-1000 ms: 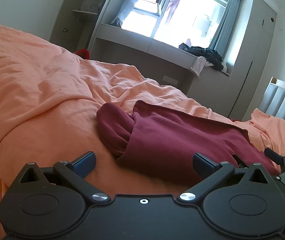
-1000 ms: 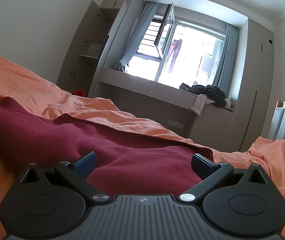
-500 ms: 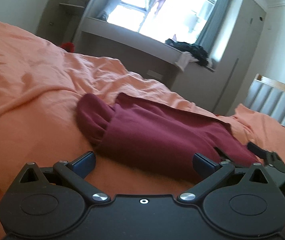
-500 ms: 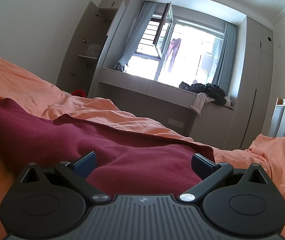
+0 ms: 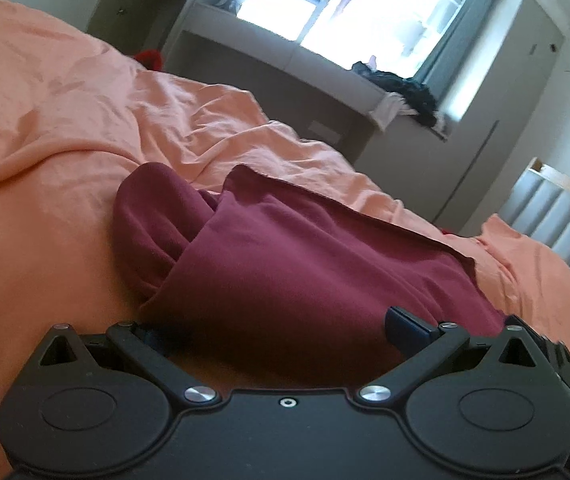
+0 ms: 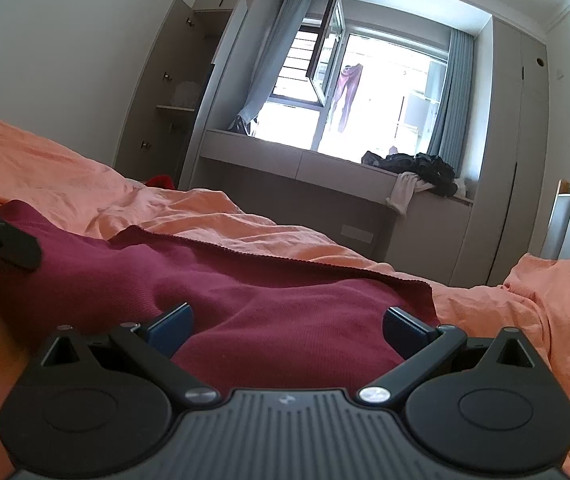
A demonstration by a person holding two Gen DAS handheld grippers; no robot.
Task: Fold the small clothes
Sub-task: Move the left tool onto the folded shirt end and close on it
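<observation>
A dark red garment [image 5: 305,264] lies flat on the orange bedcover [image 5: 45,128], with a rolled sleeve bunched at its left end. My left gripper [image 5: 285,330] is open, its fingers spread at the garment's near edge; the left pad sits under the cloth edge. In the right wrist view the same garment [image 6: 245,288] spreads ahead, and my right gripper [image 6: 287,328] is open with its fingers straddling a raised fold at the near edge. The left gripper's finger [image 6: 1,244] shows at the far left there.
A grey window bench [image 6: 325,168] holds a pile of dark clothes [image 6: 417,166]. An open wardrobe [image 6: 189,92] stands at the left, and a grey padded headboard [image 5: 557,220] at the right. A small red object [image 6: 161,181] lies beyond the bed.
The left gripper has moved forward and tilted, reaching the garment's near edge, its left pad now under the cloth. It has come into the right view. The right gripper has barely moved.
</observation>
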